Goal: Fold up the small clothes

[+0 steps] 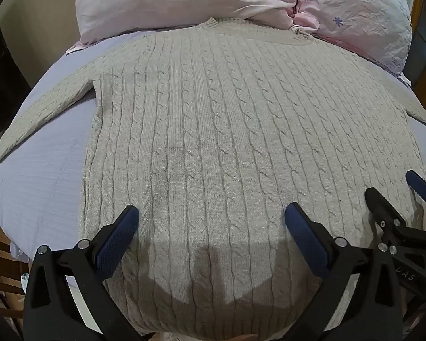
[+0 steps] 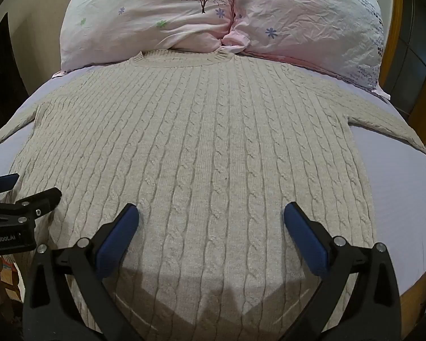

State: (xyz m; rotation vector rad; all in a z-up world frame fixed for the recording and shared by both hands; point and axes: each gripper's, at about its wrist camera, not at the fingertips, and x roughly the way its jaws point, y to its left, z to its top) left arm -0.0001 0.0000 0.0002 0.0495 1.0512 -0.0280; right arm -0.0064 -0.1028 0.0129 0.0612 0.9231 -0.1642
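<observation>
With the left gripper (image 1: 211, 221) and right gripper (image 2: 211, 218) both spread apart above the flat sweater (image 1: 227, 142), each should pinch the hem directly beneath its 2 fingers.

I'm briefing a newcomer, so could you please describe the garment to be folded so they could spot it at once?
Start at the bed with its pale lilac sheet; two pink floral pillows sit at its head. Just below them the sweater lies flat, collar toward the pillows, sleeves spread out to both sides. It is the only beige, cable-knit piece there.
</observation>
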